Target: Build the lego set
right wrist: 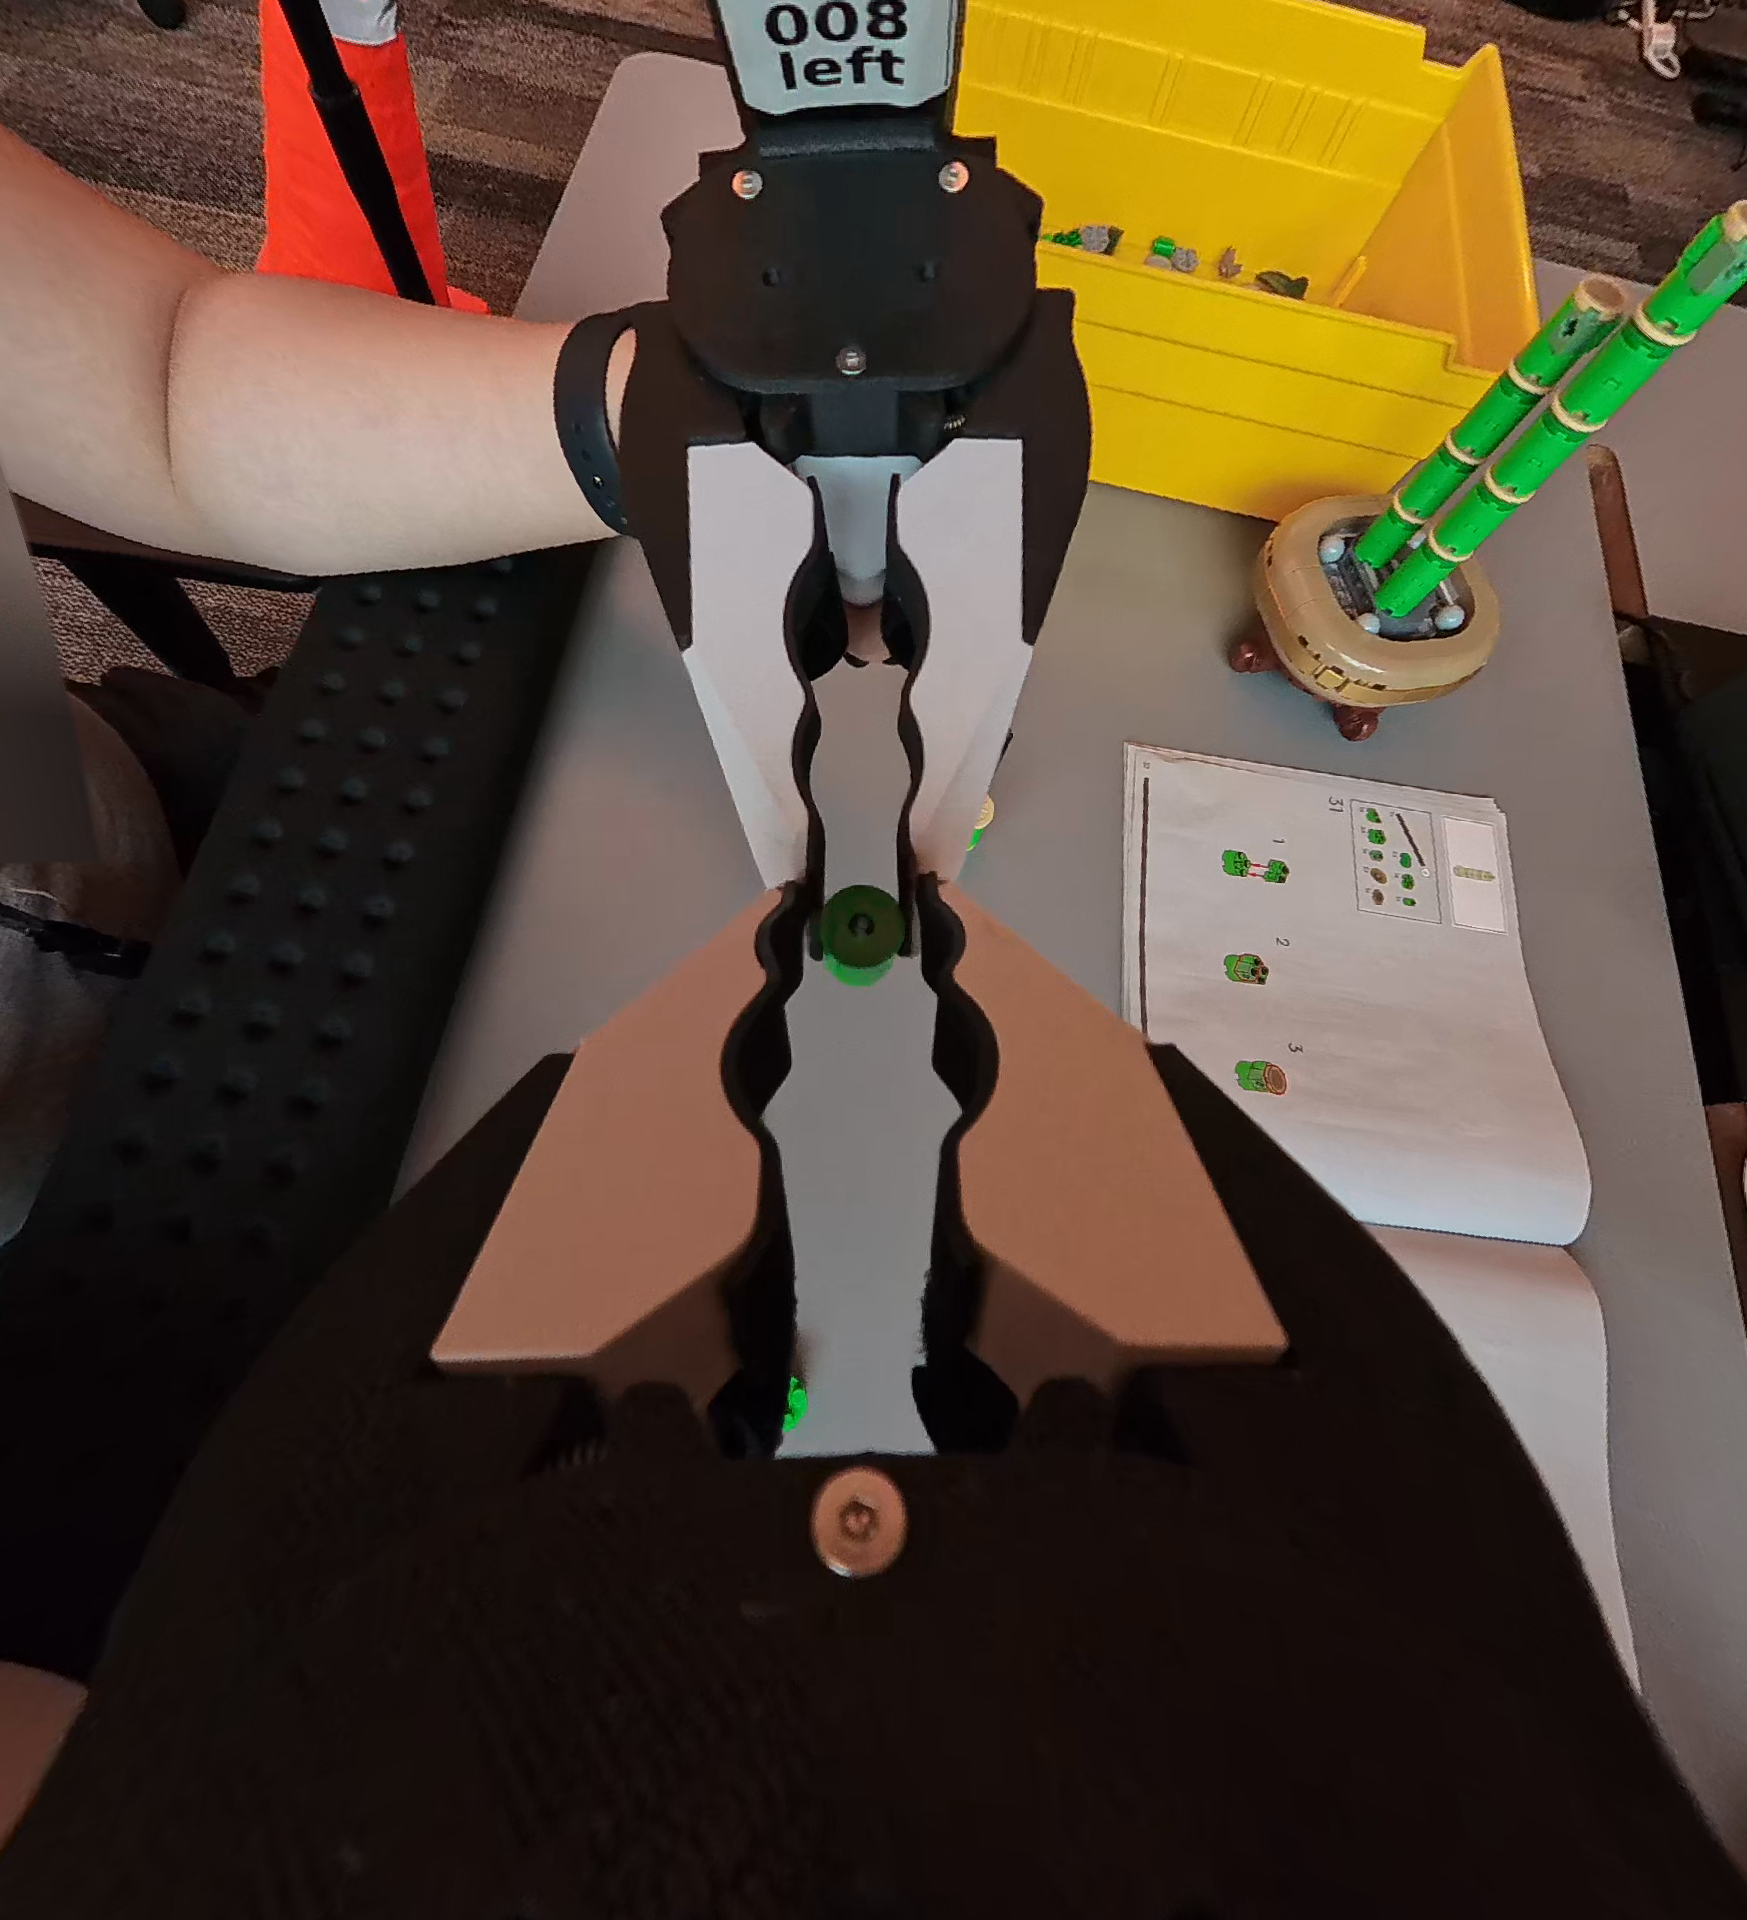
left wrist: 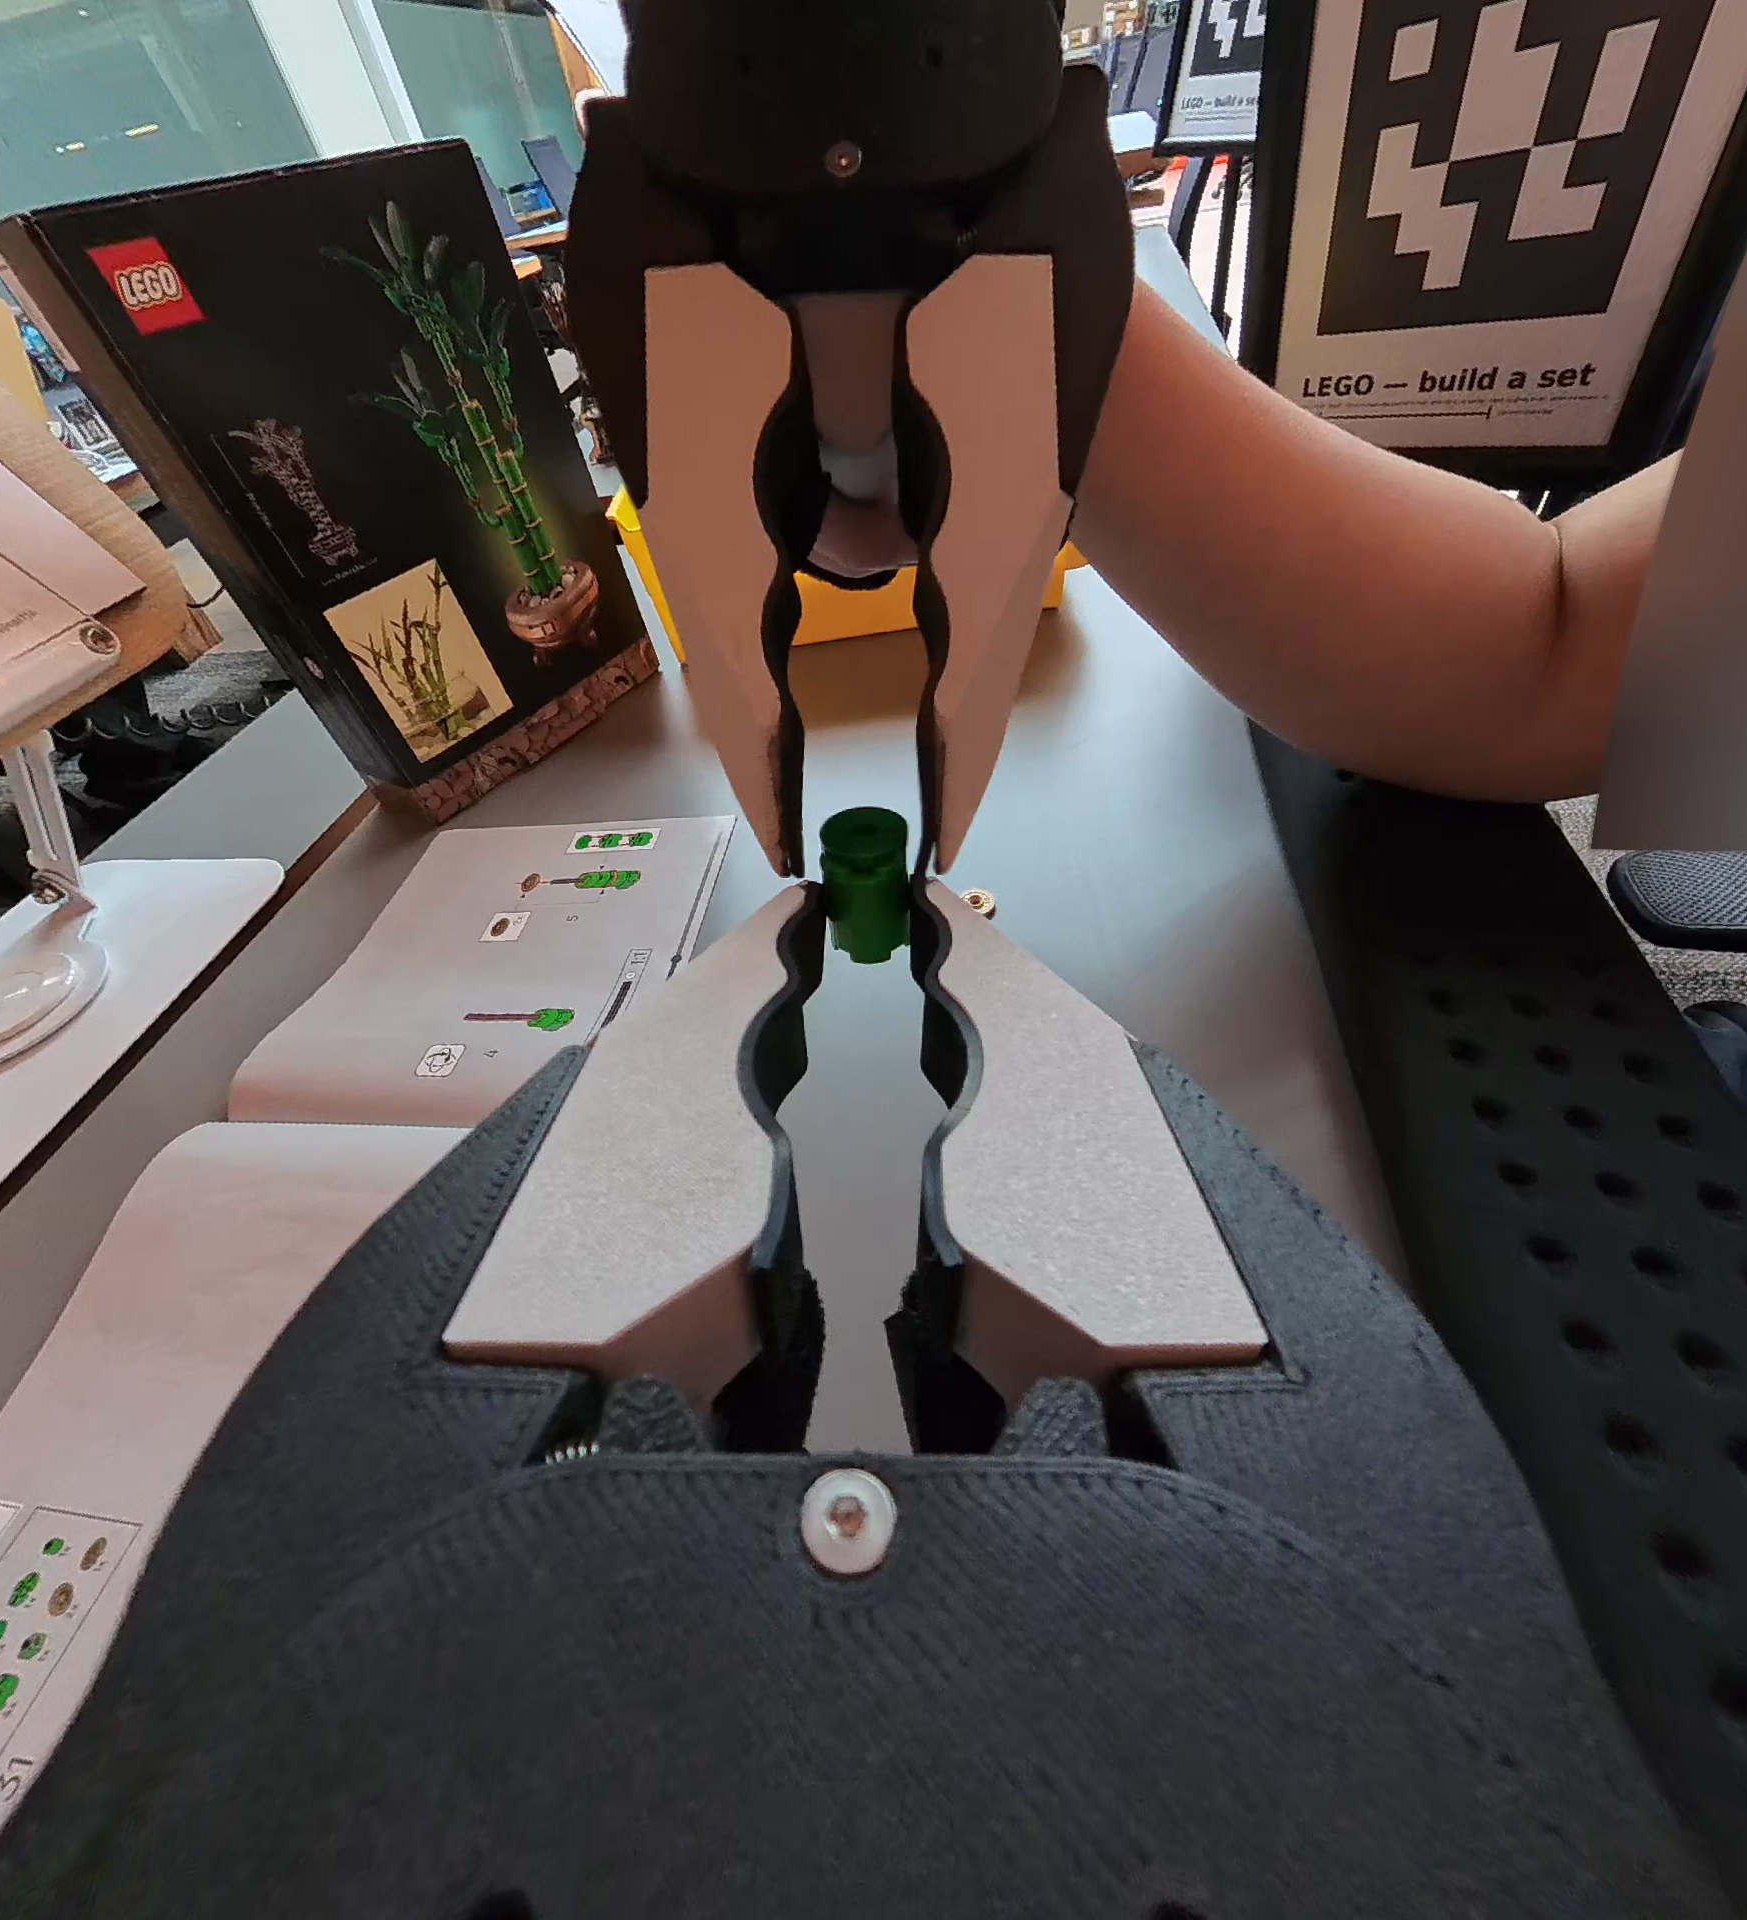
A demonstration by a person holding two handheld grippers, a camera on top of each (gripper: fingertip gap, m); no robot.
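Together, the left tool (left wrist: pixel 864 896) and right tool (right wrist: pixel 856 902), nearly closed, pinch one green cylinder piece (left wrist: pixel 865 885) tip-to-tip.

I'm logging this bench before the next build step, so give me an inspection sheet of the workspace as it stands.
Surface: grey table, mostly bare around the tongs.
Job's things: green round piece held between the tips of both tongs; open instruction booklet; potted green stalks standing upright; yellow bin with small loose pieces; set box standing upright.
Clutter: white stand base; small tan piece lying on the table.
Grippers: left tongs and right tongs meet tip to tip, both closed on the green piece.
Cables: nothing seen.
Surroundings: orange cone, black studded mat, framed marker sign.
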